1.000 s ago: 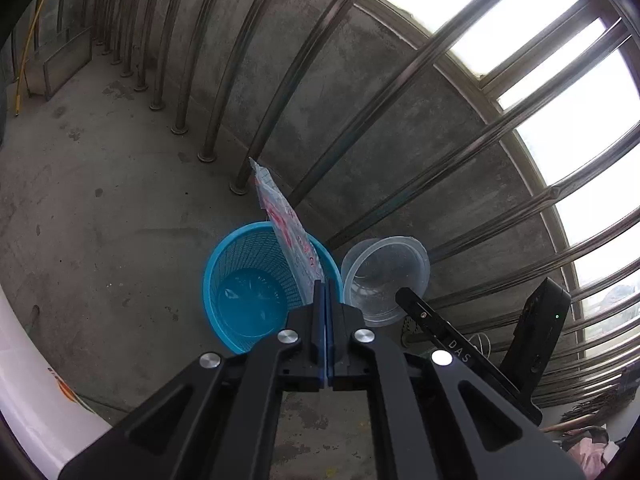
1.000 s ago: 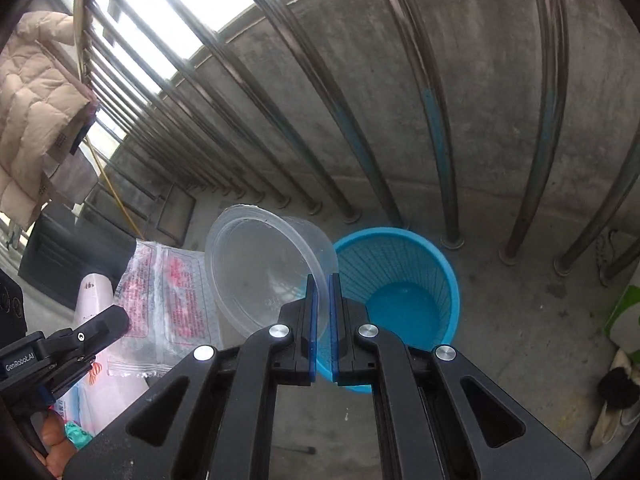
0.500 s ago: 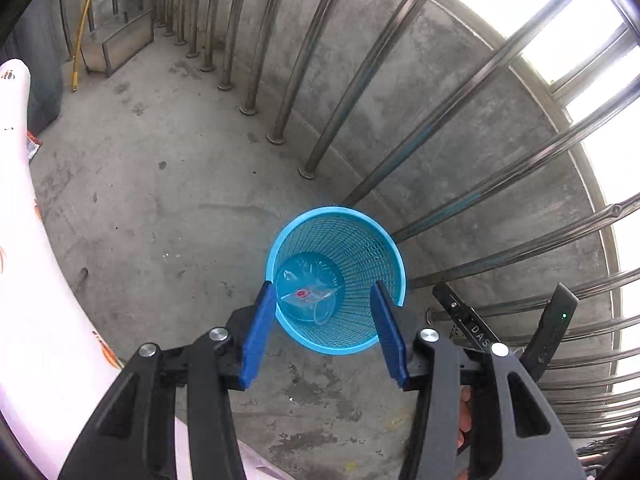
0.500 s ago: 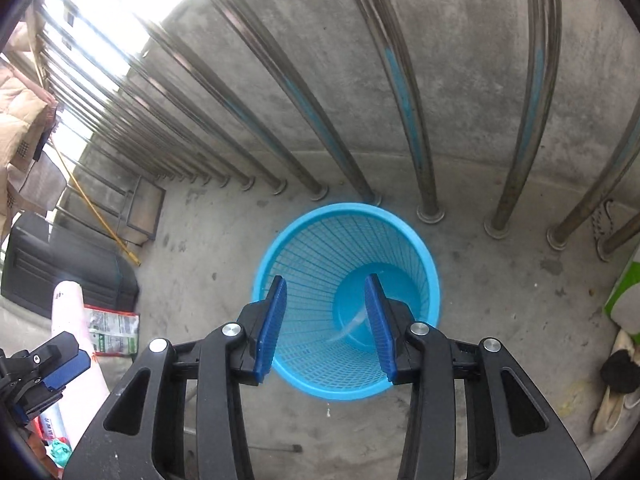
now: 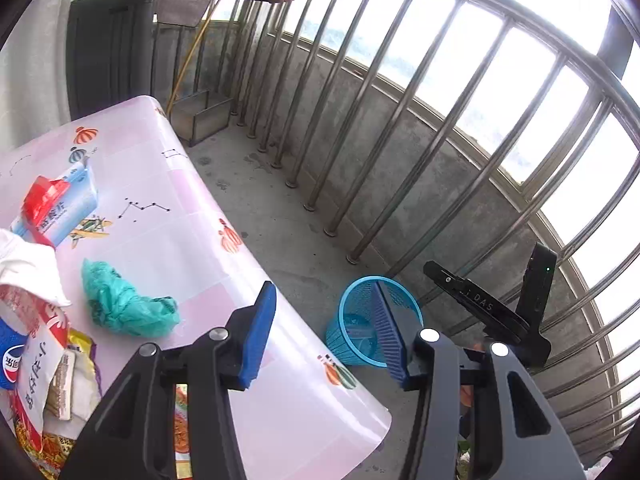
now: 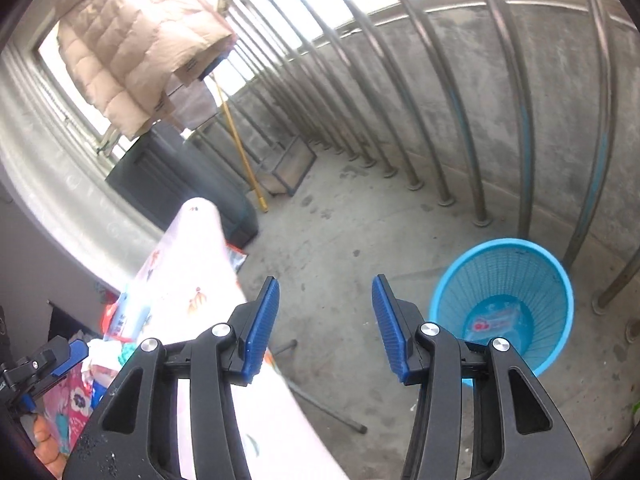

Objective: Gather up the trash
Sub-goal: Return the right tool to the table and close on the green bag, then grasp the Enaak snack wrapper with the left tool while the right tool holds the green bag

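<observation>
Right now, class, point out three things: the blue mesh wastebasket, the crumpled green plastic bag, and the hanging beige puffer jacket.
blue mesh wastebasket (image 6: 556, 280): right wrist view, on its inner far wall.
crumpled green plastic bag (image 5: 124, 308): left wrist view, on its bunched middle.
beige puffer jacket (image 6: 136, 40): right wrist view, on its quilted body.

A beige quilted down jacket (image 6: 136, 40) is hanging near the steel balcony railing (image 5: 400, 128). A yellow pole (image 6: 240, 148) is leaning beside a dark cabinet (image 5: 108, 48) on the concrete floor (image 6: 340, 232).
</observation>
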`<state>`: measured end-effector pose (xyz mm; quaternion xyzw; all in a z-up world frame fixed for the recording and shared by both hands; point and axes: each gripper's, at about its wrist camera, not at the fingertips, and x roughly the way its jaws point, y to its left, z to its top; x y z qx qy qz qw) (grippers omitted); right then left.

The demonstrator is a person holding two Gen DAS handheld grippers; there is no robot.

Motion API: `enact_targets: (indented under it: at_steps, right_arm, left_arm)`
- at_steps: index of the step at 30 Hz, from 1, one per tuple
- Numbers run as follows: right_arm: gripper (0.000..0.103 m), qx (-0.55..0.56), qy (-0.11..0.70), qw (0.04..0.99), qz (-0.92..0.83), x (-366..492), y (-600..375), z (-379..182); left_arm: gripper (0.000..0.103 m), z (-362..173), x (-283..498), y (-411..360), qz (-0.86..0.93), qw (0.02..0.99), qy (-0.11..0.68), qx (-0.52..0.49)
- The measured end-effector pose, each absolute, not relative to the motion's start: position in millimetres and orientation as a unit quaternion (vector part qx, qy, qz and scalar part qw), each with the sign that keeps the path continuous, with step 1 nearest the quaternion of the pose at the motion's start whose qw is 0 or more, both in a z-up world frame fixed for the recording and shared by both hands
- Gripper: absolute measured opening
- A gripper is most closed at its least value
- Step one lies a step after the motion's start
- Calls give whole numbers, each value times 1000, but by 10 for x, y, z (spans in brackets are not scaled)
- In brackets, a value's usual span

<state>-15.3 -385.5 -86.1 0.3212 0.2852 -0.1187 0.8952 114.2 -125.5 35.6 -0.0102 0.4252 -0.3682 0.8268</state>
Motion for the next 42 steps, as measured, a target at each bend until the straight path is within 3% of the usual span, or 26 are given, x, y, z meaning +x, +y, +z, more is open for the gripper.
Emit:
enact_targets:
  at_steps: [9, 13, 28, 33, 34, 42]
  right_arm:
    - [47, 269, 321, 908, 4, 228, -3028, -594]
    - [47, 250, 347, 902, 55, 419, -2653, -561]
    - [47, 141, 429, 867, 212, 1445, -1595, -721]
    - [47, 114, 476, 841, 232, 1625, -1485, -929]
    - [41, 106, 482, 838, 232, 1618, -1466, -961]
    - [35, 93, 489, 838, 225, 1328, -1451, -938]
  left_arm:
    - [47, 37, 977, 114, -295, 851, 422, -101]
    - [37, -103, 998, 357, -285, 851, 419, -136]
    - [6, -523, 1644, 257, -252, 842, 444, -176]
    - [4, -634, 1739, 178, -245, 839, 454, -171]
    - [4, -654, 1739, 154, -245, 839, 457, -166]
    - [4, -796, 1612, 131, -246, 825, 482, -162]
